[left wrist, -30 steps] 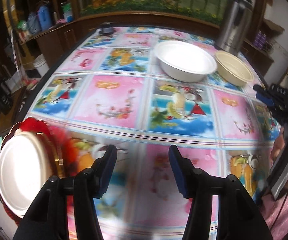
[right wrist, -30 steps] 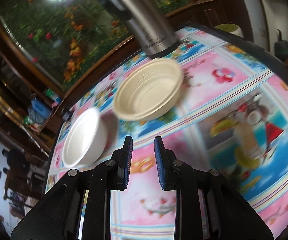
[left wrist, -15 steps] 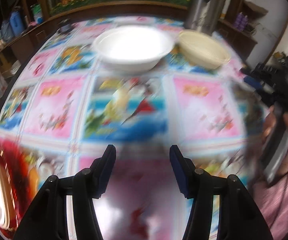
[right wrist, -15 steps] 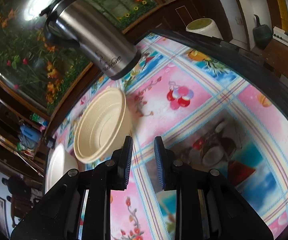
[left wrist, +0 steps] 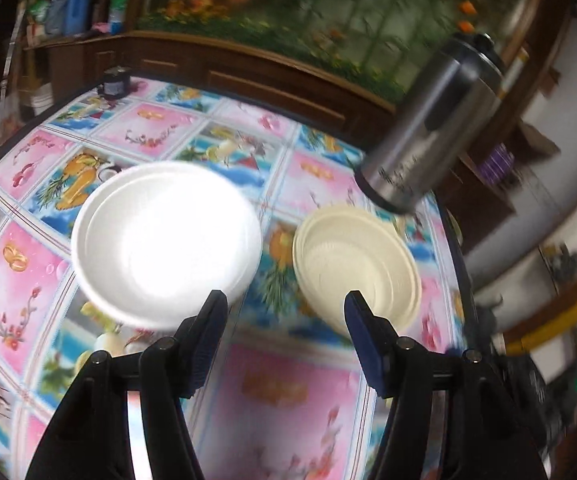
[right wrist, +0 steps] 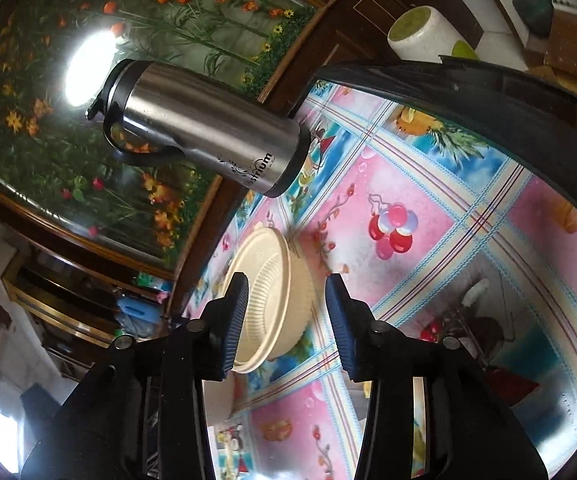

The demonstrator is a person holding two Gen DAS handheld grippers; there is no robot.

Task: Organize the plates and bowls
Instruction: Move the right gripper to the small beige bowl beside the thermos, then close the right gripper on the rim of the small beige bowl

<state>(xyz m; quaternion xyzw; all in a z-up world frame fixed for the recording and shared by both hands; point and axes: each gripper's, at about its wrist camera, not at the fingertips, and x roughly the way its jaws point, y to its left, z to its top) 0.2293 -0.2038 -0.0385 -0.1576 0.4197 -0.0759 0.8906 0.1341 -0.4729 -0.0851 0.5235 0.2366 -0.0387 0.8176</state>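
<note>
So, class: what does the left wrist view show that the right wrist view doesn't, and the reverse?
Left wrist only: the white bowl and the open left gripper.
Right wrist only: the open right gripper with the cream bowl's rim between its fingers, and a white container off the table.
Both: the cream bowl, steel flask and patterned tablecloth.

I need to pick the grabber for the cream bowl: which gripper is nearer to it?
Right. The right gripper has its open jaws straddling the cream bowl. The left gripper is open, short of the bowl, aimed between it and the white bowl.
</note>
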